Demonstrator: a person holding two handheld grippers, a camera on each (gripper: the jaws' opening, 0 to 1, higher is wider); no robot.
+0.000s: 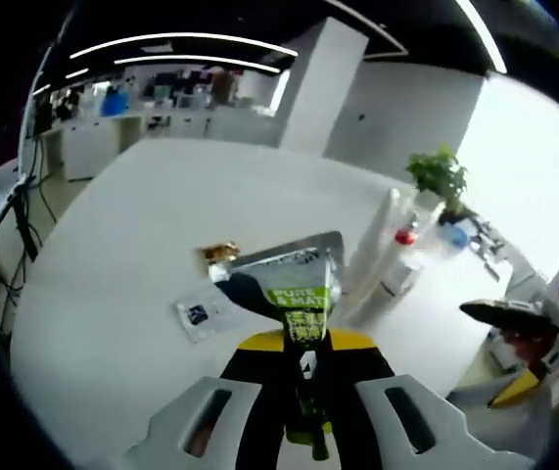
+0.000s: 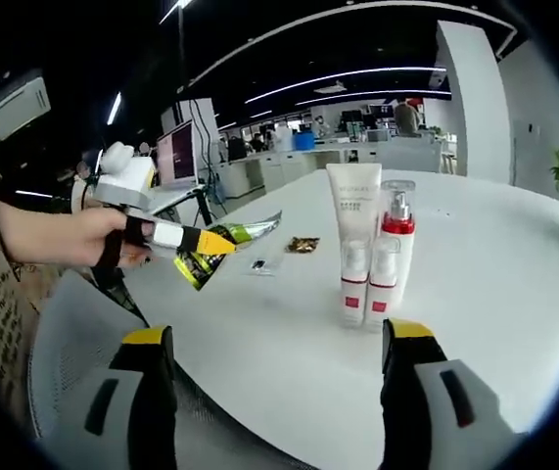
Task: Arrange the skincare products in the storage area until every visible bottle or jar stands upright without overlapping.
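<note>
Looking at the big white table first, it fills the middle of both views. In the right gripper view a white tube and a red-capped pump bottle stand upright just right of centre, touching or nearly so; you can't see into either, so what's in them is anyone's guess. The left gripper is clamped on a green-and-silver tube, held up off the table at centre-bottom of its own view, crimped end away from the camera. Left of it, a small sachet and a brown wrapper lie flat on the table. The right gripper is spread wide with nothing in it, low in its frame.

If it were me: bring the tube over beside the standing pair, leave a gap, set it cap-down, and let go slowly so it doesn't tip.
</note>
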